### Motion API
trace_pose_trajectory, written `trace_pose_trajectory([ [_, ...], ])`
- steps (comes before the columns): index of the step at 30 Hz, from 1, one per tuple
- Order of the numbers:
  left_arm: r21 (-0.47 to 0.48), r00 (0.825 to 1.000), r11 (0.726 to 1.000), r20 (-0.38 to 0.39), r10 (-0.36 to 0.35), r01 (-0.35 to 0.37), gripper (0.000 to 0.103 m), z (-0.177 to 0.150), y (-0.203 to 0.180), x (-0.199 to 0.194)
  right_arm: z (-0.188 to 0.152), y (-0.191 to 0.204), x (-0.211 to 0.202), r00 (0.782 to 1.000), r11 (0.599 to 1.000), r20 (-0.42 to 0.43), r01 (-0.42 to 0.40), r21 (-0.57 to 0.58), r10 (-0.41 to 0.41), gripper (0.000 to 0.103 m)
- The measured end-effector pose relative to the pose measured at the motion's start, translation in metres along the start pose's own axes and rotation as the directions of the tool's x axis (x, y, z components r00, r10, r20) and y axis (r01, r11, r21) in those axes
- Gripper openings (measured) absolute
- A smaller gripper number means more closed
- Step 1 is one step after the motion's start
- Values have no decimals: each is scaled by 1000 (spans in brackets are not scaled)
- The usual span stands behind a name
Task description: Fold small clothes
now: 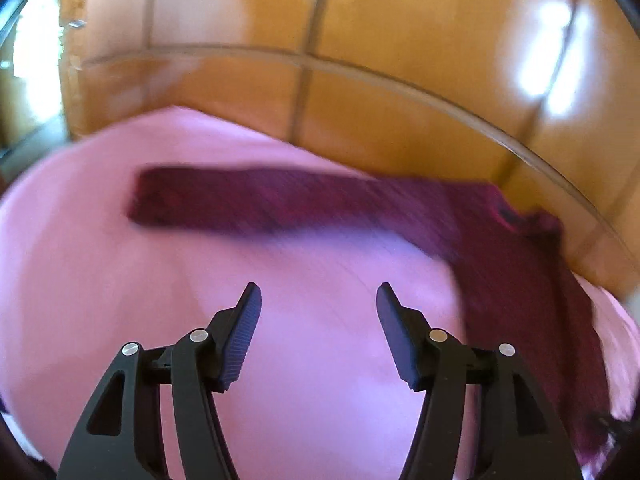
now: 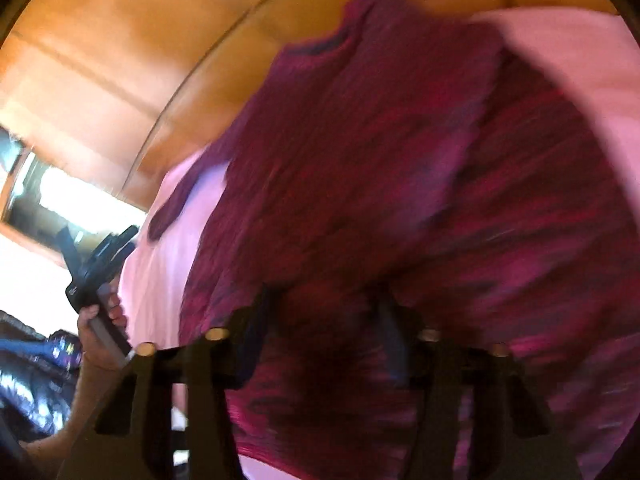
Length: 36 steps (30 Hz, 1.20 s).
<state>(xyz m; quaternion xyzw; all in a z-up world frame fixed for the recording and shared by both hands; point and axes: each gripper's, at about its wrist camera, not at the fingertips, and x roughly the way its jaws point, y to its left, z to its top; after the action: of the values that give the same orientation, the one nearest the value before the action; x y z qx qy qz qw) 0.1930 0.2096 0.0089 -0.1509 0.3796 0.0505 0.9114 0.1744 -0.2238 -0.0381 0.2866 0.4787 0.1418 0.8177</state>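
Now both grippers look released: my left gripper (image 1: 319,300) over the pink cloth (image 1: 120,280), right gripper (image 2: 324,300) above the maroon top (image 2: 380,160); next I grab the far-left sleeve (image 1: 240,204) and fold it inward

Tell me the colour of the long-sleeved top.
Dark maroon top, shown best in the left wrist view.

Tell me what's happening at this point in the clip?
A person with a gripper in each hand is folding a maroon knitted sweater laid on a pink cloth over a wooden table. The left gripper is open and empty above the pink cloth, one sleeve stretched out ahead of it. The right gripper is low over the sweater's body, jaws parted; blur hides whether fabric is pinched.
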Motion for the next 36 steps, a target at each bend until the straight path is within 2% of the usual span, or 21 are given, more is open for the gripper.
trace_pose_trajectory([
  [1,7,999,999,-15,-36,36,58,-6,-4,2,2,7,0,1000,999,11,24,-24,-24,16],
  [5,40,974,978,-108,-201,206,58,-44,-27,3,26,10,-42,981,994,174,94,-58,-83,10],
  [7,41,954,960,-136,-268,276,58,-60,-39,2,50,-4,-87,943,988,302,155,-21,-142,10],
  [10,19,917,930,-175,-360,368,58,-81,-51,-2,75,-38,-139,876,973,426,210,90,-229,10],
  [11,13,899,915,-189,-394,404,58,-88,-56,-2,90,-56,-158,842,961,462,239,141,-277,10],
  [13,11,881,898,-199,-429,440,58,-97,-64,-3,116,-96,-185,802,934,491,232,271,-341,11],
  [14,5,869,887,-203,-451,461,59,-100,-68,-4,123,-109,-193,790,924,496,226,310,-359,19],
  [15,-5,859,878,-207,-469,478,63,-103,-72,-3,132,-126,-205,764,900,504,231,370,-403,25],
  [16,-18,850,871,-210,-483,491,68,-104,-77,1,136,-137,-210,755,889,506,223,400,-418,51],
  [17,-36,842,863,-205,-499,503,68,-106,-79,0,141,-153,-216,759,880,505,189,435,-412,80],
  [18,-49,835,857,-202,-512,513,68,-106,-80,2,141,-163,-222,746,856,496,190,481,-444,88],
  [19,-66,825,847,-199,-529,527,68,-106,-81,3,133,-171,-232,713,827,500,203,525,-492,89],
  [20,-90,813,836,-197,-548,542,68,-106,-79,4,123,-175,-239,703,824,507,203,529,-499,89],
  [23,-170,787,809,-192,-587,562,68,-108,-73,11,87,-172,-234,755,854,478,205,479,-449,88],
  [25,-211,770,791,-191,-609,574,68,-110,-72,14,52,-159,-219,813,889,434,205,410,-388,85],
  [26,-220,769,788,-186,-612,575,68,-111,-71,14,35,-152,-206,857,911,391,191,366,-337,80],
  [29,-220,767,786,-183,-614,577,68,-113,-73,14,-8,-129,-175,930,947,301,119,297,-211,58],
  [32,-224,760,782,-193,-621,582,50,-111,-77,20,-30,-109,-141,967,965,218,75,250,-131,45],
  [33,-229,761,784,-199,-617,576,36,-111,-78,23,-31,-104,-130,974,969,190,76,235,-123,41],
  [34,-236,761,786,-206,-615,571,26,-110,-79,26,-24,-99,-126,978,970,173,79,228,-120,32],
  [36,-239,759,787,-215,-614,569,20,-104,-80,27,-31,-90,-118,977,974,158,113,195,-145,22],
])
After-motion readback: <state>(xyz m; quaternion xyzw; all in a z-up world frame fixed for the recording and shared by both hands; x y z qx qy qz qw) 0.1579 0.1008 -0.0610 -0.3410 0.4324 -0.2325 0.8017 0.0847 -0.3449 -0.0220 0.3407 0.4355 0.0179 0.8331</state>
